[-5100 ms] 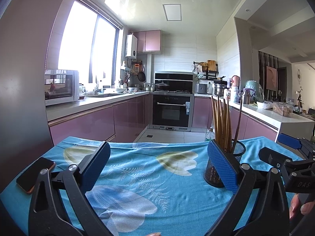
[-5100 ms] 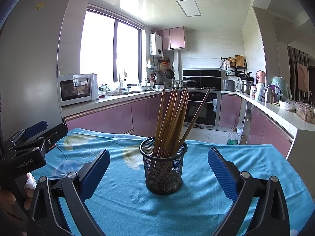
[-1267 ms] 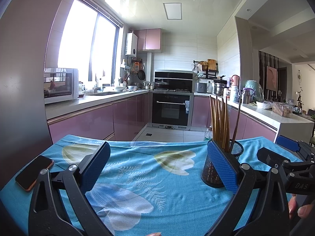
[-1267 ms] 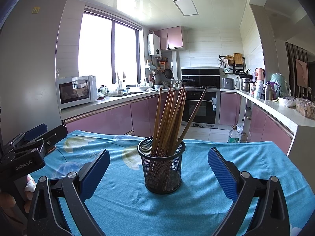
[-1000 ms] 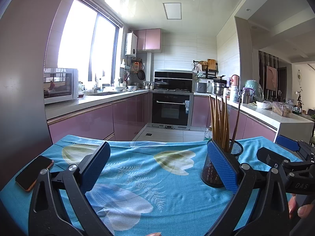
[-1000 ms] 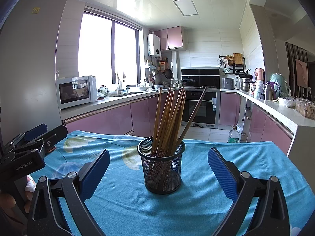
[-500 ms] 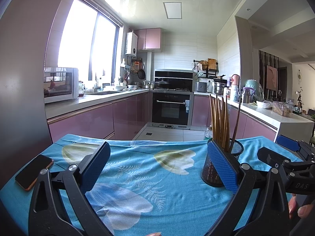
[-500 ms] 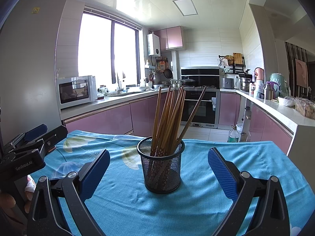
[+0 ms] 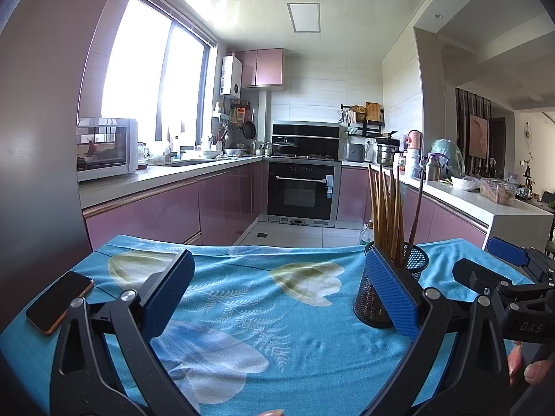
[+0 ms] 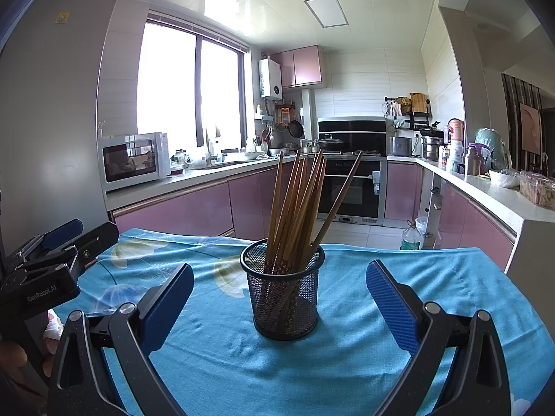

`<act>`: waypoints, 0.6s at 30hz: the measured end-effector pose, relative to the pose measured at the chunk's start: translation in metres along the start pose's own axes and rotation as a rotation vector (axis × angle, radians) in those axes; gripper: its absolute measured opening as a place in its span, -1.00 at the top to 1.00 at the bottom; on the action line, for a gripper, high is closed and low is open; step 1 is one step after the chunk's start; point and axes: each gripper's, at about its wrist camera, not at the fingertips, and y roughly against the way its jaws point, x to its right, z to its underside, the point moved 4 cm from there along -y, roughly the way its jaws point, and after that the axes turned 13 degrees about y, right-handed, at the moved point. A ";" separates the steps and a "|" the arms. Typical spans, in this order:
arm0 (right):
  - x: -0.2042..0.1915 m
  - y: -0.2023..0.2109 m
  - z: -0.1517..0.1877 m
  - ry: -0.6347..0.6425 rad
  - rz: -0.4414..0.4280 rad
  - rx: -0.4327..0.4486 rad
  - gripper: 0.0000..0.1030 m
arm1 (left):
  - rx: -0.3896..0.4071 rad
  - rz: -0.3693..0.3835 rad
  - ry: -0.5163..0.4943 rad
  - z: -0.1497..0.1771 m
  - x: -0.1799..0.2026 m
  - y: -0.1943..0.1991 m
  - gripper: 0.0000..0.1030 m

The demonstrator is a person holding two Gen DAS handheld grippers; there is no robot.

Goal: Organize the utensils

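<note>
The black wire-mesh cup (image 10: 282, 289) stands upright on the bench straight ahead of the right tool (image 10: 279, 306), between its two blue pads, which are spread wide and touch nothing. A bundle of chopsticks (image 10: 298, 204) leans inside it, fanned out, one darker stick tilting off to the right. The left tool (image 9: 277, 294) is likewise wide apart and empty; from it the cup sits ahead and to the right, partly behind its right pad.

Likely trouble: the cup looks light and top-heavy with long sticks, so a sideways nudge from a pad could tip it and scatter them. The sticks are thin, smooth and round-looking, so a pinch on one may slip or drag its neighbours along. The blue floral cloth (image 10: 433, 298) is soft and slightly rumpled; pushing the cup could bunch it. A phone (image 9: 60, 301) lies left of the left tool near the bench edge, easy to knock off.
</note>
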 end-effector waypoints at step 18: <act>0.000 0.001 0.003 -0.002 -0.002 -0.002 -0.87 | -0.004 0.000 0.003 0.002 -0.002 0.000 -0.89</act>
